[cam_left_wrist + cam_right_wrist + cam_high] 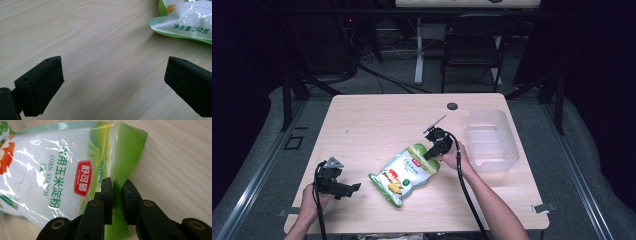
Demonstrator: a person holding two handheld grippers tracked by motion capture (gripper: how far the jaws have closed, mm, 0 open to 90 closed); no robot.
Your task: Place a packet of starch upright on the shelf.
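Note:
A green and white corn starch bag (406,172) lies on the wooden table (377,117), a little right of its middle. My right gripper (430,153) is at the bag's upper right end. In the right gripper view the jaws of my right gripper (117,192) are shut on the green top edge of the bag (62,170). My left gripper (353,188) rests low over the table's front left, open, with nothing between its jaws. The left gripper view puts my left gripper (113,75) over bare wood, with a corner of the bag (185,20) at the upper right.
A clear plastic bin (491,140) stands at the table's right side, just right of my right hand. A small dark round cap (452,106) sits in the tabletop near the far edge. A chair (472,45) and desk legs stand beyond the table.

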